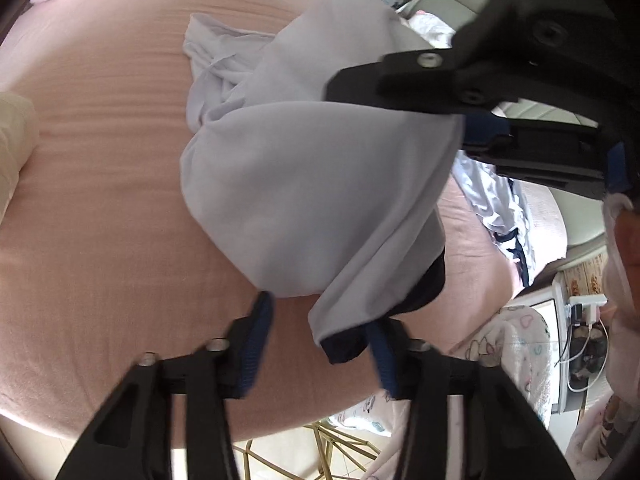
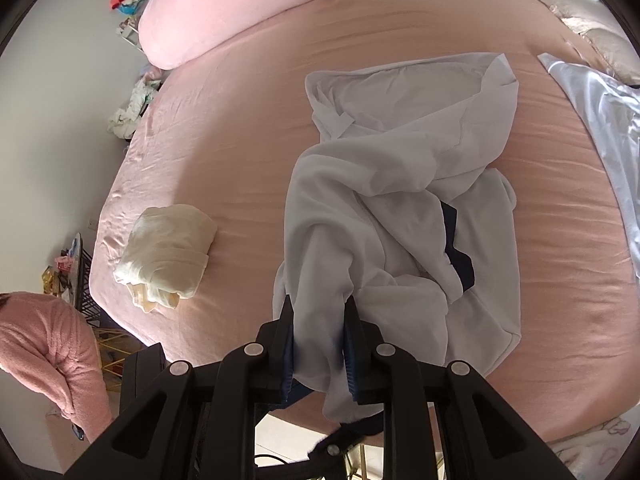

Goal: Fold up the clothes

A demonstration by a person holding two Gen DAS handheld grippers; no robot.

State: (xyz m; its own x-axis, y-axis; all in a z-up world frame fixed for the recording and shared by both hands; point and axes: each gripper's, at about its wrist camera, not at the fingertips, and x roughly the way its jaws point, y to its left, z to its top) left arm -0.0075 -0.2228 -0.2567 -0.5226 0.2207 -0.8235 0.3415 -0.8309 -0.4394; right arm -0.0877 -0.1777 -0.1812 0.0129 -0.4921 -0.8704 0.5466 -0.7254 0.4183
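Observation:
A white top with dark navy trim (image 2: pixel 400 184) lies crumpled on the pink bed (image 2: pixel 240 140). My right gripper (image 2: pixel 319 304) is shut on a bunched fold of it near the bed's front edge. In the left wrist view the same top (image 1: pixel 312 184) hangs lifted from that right gripper (image 1: pixel 452 116) at the upper right. Its navy-edged corner (image 1: pixel 344 344) dangles between the fingers of my left gripper (image 1: pixel 318 320). The corner lies against the right pad (image 1: pixel 380 356), while a gap shows before the left pad (image 1: pixel 256 344).
A folded cream cloth (image 2: pixel 168 256) sits at the bed's left. A pink pillow (image 2: pixel 224 12) lies at the far end, and a pale satin cloth (image 2: pixel 600 140) at the right. A person's pink sleeve (image 2: pixel 48 344) is at the lower left. A gold wire frame (image 1: pixel 340 448) stands below the bed's edge.

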